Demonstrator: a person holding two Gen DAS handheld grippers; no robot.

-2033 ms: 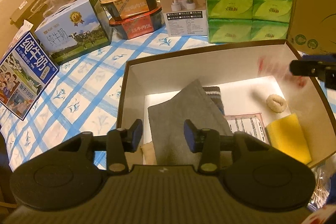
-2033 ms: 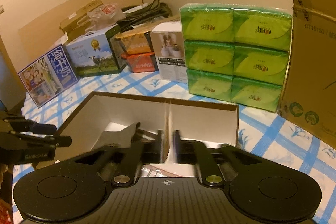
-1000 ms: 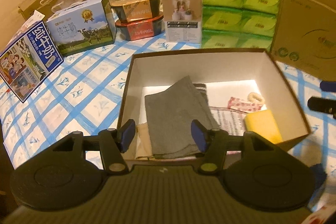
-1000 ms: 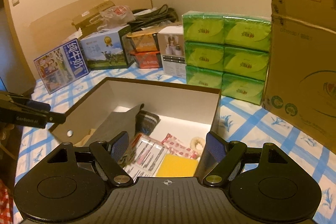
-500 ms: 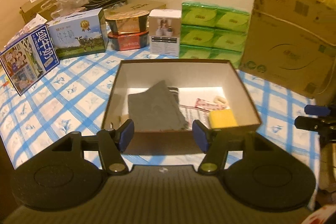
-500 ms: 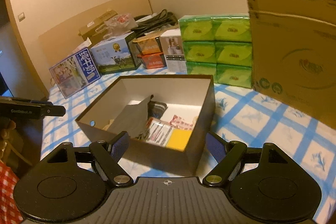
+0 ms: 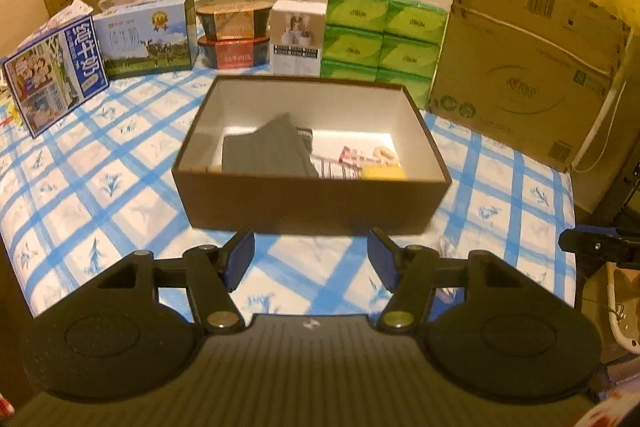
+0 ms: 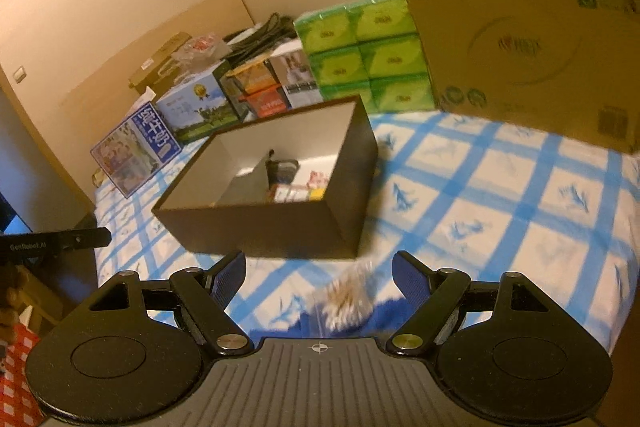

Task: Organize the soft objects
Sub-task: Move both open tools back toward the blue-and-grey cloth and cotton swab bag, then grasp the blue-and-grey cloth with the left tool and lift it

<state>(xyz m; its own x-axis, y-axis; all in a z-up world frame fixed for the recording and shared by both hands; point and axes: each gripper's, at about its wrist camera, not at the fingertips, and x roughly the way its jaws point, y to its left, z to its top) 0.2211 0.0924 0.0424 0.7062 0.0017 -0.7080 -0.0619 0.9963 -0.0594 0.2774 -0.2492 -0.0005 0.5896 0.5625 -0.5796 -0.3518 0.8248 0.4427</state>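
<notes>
A brown open box (image 7: pixel 304 205) (image 8: pixel 280 223) stands on the blue-checked tablecloth. Inside it lie a grey cloth (image 7: pixel 264 151) (image 8: pixel 248 187), a dark striped sock (image 7: pixel 305 139), a pink packet (image 7: pixel 352 155), a pale ring (image 7: pixel 385 154), a printed leaflet (image 7: pixel 334 169) and a yellow sponge (image 7: pixel 384 173). My left gripper (image 7: pixel 311 259) is open and empty, in front of the box. My right gripper (image 8: pixel 319 273) is open and empty, over a clear bag of cotton swabs (image 8: pixel 348 297) near the table's front edge. The right gripper also shows at the left wrist view's right edge (image 7: pixel 592 247).
Along the back stand milk cartons (image 7: pixel 148 37), stacked food bowls (image 7: pixel 234 29), a white box (image 7: pixel 296 37), green tissue packs (image 7: pixel 380 39) and a large cardboard box (image 7: pixel 524 63). A blue item (image 8: pixel 384 315) lies by the swabs. The table edge drops at the right.
The right gripper let go of the pink packet into the box and opened. Both grippers pulled back from the box toward the table's front edge.
</notes>
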